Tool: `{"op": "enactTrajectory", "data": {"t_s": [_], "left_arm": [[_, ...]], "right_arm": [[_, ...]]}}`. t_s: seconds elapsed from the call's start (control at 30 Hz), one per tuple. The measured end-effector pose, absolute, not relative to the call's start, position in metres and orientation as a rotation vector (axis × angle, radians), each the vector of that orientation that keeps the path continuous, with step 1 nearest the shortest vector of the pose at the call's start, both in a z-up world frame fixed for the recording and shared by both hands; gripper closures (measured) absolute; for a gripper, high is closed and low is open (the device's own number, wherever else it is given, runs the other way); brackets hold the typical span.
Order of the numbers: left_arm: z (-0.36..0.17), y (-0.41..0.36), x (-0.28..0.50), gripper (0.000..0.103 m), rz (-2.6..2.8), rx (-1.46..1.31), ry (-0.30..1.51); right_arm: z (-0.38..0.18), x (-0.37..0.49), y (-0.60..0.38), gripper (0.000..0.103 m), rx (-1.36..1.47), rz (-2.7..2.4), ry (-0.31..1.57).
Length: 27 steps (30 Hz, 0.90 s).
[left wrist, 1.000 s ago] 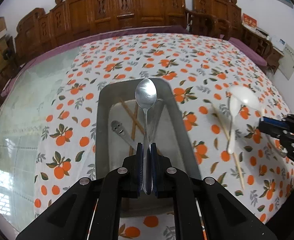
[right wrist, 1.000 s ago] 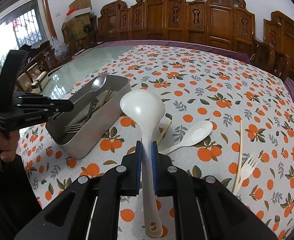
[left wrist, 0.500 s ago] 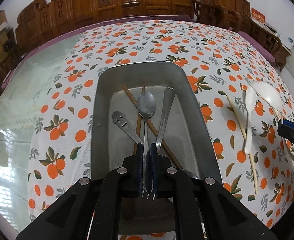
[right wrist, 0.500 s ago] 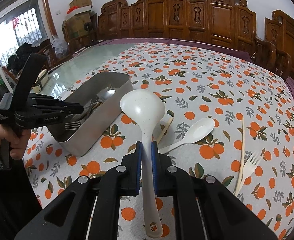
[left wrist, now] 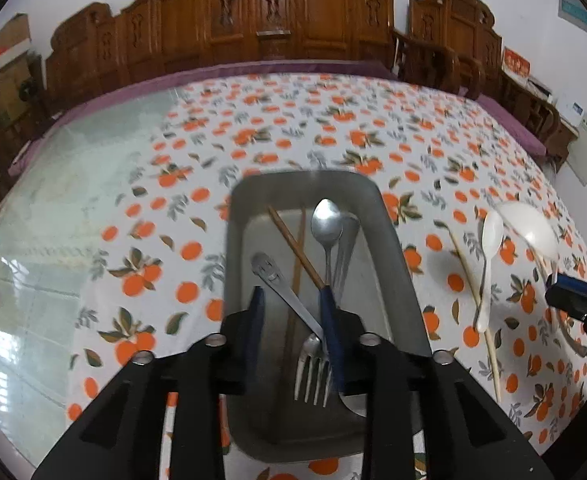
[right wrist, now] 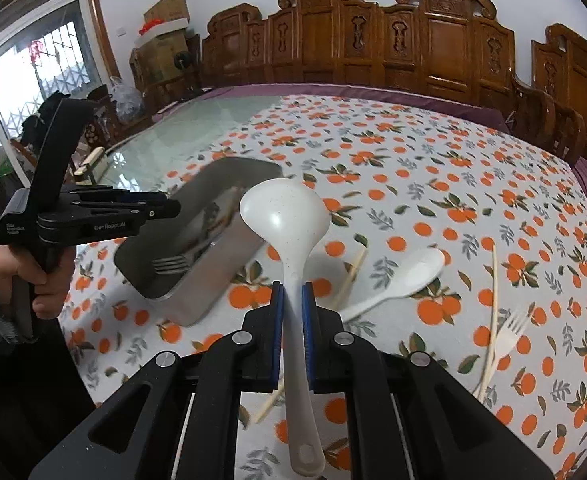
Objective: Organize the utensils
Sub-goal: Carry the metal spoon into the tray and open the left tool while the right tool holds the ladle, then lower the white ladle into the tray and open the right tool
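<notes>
Left wrist: parted tongs (left wrist: 293,312) over tray (left wrist: 397,248).

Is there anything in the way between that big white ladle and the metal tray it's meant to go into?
Nothing visible blocks it. The white ladle is clamped in the right gripper, lifted off the cloth, and the metal tray lies just to its left. The left gripper hovers over the tray's near end, so it may crowd the drop.

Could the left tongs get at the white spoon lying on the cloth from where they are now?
Probably yes: the left tongs stand open and empty over the metal tray, and the white spoon lies uncovered right of it.
</notes>
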<state>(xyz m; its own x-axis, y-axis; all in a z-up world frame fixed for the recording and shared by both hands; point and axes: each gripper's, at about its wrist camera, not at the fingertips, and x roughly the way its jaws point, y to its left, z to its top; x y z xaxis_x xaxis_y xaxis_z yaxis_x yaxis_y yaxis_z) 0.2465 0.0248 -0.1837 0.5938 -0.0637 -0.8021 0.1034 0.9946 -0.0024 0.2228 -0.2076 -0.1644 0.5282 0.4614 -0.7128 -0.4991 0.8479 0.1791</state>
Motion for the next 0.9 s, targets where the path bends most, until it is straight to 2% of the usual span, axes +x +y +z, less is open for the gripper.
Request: {"op": "enactTrajectory", "data": {"t_s": [0.07, 0.13, 0.17, 0.37, 0.9], "left_arm": [[-0.176, 0.028, 0.244, 0.056, -0.090, 0.046, 0.903], [-0.169, 0.033, 0.242, 0.047, -0.081, 0.046, 0.875], [-0.166, 0.036, 0.241, 0.039, -0.072, 0.047, 0.861], [-0.153, 0.058, 0.237, 0.011, -0.015, 0.035, 0.805], [-0.141, 0.108, 0.229, 0.008, 0.059, -0.019, 0.764]], "right_arm": [[-0.161, 0.223, -0.201, 0.092, -0.048, 0.583, 0.832], [-0.157, 0.224, -0.191, 0.092, -0.057, 0.592, 0.827], [-0.156, 0.225, -0.187, 0.092, -0.062, 0.595, 0.826], [-0.149, 0.237, -0.159, 0.092, -0.039, 0.620, 0.827], [-0.152, 0.281, -0.076, 0.092, 0.073, 0.656, 0.863]]}}
